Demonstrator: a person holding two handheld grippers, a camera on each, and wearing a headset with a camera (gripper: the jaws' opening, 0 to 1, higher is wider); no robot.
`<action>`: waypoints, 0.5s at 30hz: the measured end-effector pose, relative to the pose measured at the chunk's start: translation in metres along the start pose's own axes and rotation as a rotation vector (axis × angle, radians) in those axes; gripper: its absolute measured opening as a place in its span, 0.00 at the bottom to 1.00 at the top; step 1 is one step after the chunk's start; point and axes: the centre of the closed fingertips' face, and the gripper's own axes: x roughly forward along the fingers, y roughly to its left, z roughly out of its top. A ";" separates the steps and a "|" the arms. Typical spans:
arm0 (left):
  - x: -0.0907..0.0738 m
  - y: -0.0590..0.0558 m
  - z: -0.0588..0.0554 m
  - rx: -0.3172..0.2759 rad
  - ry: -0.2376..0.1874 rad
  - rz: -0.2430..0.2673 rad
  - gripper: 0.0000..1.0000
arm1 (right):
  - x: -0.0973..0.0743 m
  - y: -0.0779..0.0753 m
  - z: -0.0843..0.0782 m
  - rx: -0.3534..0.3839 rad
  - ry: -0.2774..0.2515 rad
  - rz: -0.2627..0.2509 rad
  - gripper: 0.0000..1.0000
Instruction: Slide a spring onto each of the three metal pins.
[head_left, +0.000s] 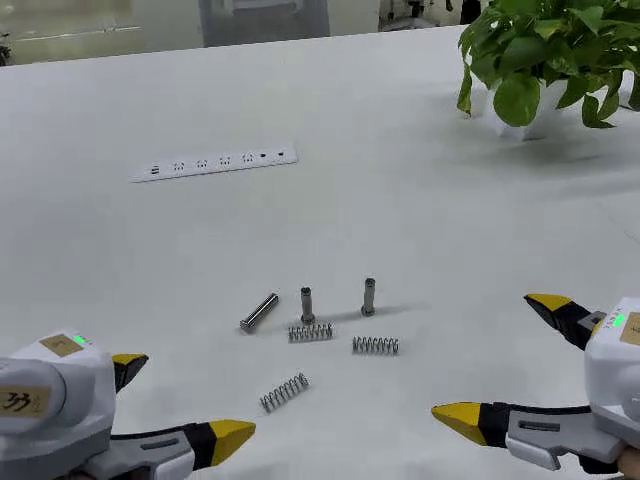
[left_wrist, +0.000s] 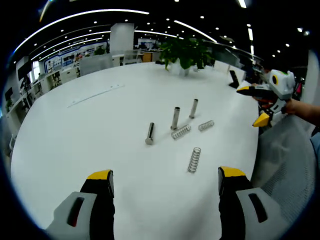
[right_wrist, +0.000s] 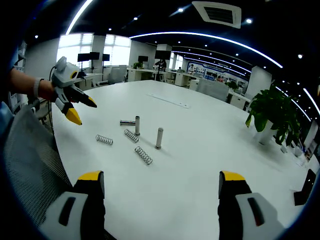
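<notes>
On the white table (head_left: 420, 200), two metal pins stand upright (head_left: 307, 305) (head_left: 369, 297), and a third pin (head_left: 259, 312) lies on its side to their left. Three loose springs lie flat in front of them (head_left: 311, 332) (head_left: 375, 345) (head_left: 284, 392), none on a pin. My left gripper (head_left: 180, 400) is open at the near left, with its jaws wide apart and nothing between them. My right gripper (head_left: 505, 360) is open at the near right, also with nothing in it. The left gripper view has the nearest spring (left_wrist: 194, 159) straight ahead of the left gripper (left_wrist: 165, 175).
A white power strip (head_left: 213, 161) lies further back on the left. A potted plant (head_left: 545, 60) stands at the far right corner. A mesh chair back (right_wrist: 30, 160) is close beside the right gripper, at the table's near edge.
</notes>
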 end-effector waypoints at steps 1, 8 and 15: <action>0.002 0.003 0.006 0.001 -0.007 0.000 0.89 | 0.000 0.000 0.000 0.000 0.000 0.000 0.96; 0.016 0.009 0.042 0.051 -0.038 -0.009 0.85 | -0.001 -0.003 0.001 0.013 -0.005 -0.011 0.95; 0.032 0.018 0.056 0.043 -0.018 -0.021 0.76 | 0.000 -0.001 0.000 0.008 -0.001 -0.007 0.94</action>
